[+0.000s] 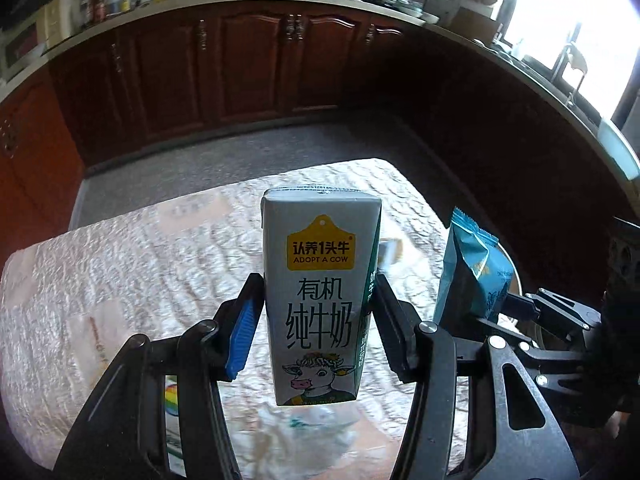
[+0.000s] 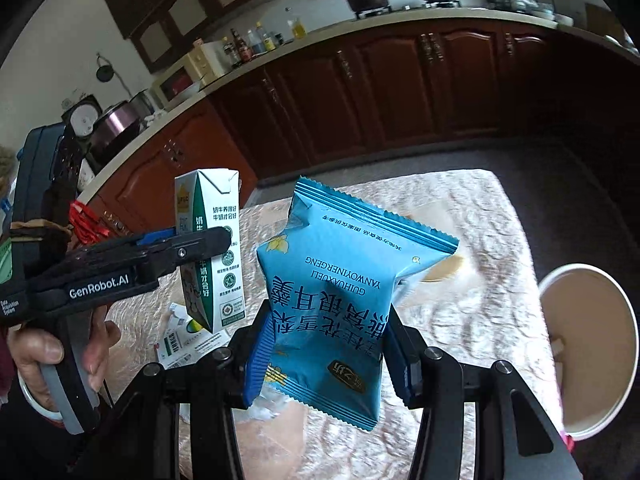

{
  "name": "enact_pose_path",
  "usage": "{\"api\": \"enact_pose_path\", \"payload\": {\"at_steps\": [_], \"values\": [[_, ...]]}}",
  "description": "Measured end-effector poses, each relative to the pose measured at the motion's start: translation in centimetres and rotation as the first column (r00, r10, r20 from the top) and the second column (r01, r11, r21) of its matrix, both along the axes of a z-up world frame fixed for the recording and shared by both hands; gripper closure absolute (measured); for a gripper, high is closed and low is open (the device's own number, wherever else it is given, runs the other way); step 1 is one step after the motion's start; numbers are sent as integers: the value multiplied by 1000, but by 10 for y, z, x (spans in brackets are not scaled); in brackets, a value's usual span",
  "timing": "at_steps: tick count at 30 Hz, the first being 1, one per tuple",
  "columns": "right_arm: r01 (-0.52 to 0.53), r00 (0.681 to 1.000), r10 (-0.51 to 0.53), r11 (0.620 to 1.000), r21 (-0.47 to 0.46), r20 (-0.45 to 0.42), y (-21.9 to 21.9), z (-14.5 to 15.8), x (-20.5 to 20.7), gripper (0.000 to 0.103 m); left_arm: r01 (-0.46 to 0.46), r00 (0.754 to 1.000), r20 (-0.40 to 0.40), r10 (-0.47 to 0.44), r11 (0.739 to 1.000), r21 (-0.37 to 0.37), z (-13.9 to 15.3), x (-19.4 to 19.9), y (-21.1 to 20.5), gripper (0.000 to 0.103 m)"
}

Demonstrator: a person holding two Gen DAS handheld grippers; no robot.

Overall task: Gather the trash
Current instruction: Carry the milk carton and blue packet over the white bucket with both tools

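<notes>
gripping a grey-and-white rectangular milk carton (image 1: 316,296) upright, the left gripper (image 1: 316,312) in the left wrist view has its blue-ribbed pads pressed on the carton's two sides, holding it clear above the table with the pale embossed cloth (image 1: 120,264). crumpled clear plastic wrap (image 1: 316,436) lies on the cloth under it. at right, the blue foil snack packet (image 1: 468,276) sits beside it in the other tongs.

in the right wrist view, the right gripper (image 2: 324,352) is clamped on the snack packet (image 2: 344,292), printed text upside down, raised off the table. left of it hangs the milk carton (image 2: 212,248) in the left gripper (image 2: 200,244), a hand (image 2: 52,356) on its handle. a white round paper bucket (image 2: 592,356) stands beside the table at right.
</notes>
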State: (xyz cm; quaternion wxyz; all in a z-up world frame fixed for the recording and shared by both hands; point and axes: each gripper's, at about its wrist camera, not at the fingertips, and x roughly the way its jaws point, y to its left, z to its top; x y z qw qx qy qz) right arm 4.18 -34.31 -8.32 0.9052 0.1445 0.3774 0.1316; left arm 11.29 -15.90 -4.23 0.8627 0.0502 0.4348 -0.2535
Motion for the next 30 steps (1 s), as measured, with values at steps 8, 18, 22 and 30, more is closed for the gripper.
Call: {"api": "enact_pose_path", "payload": {"at_steps": [8,18,22,30], "values": [[80,997,-80,997,15,2,-41,3,-17,55,63,998,-2,-64,998,-5,0,-12,-43,51],[185,983,-185,983,15,-13,-96,-5,-38,55,134,990,-32,-135,990,-32,-7,-20,-103,51],[242,970,-242,970,4,-24,-122,-11,-46,55,159,985,-54,-162,986,-51,-11,-20,-127,51],[376,924,-376,926,-14,-71,-182,-36,-59,55,206,974,-78,-210,976,-65,-30,-23,-183,51]]}}
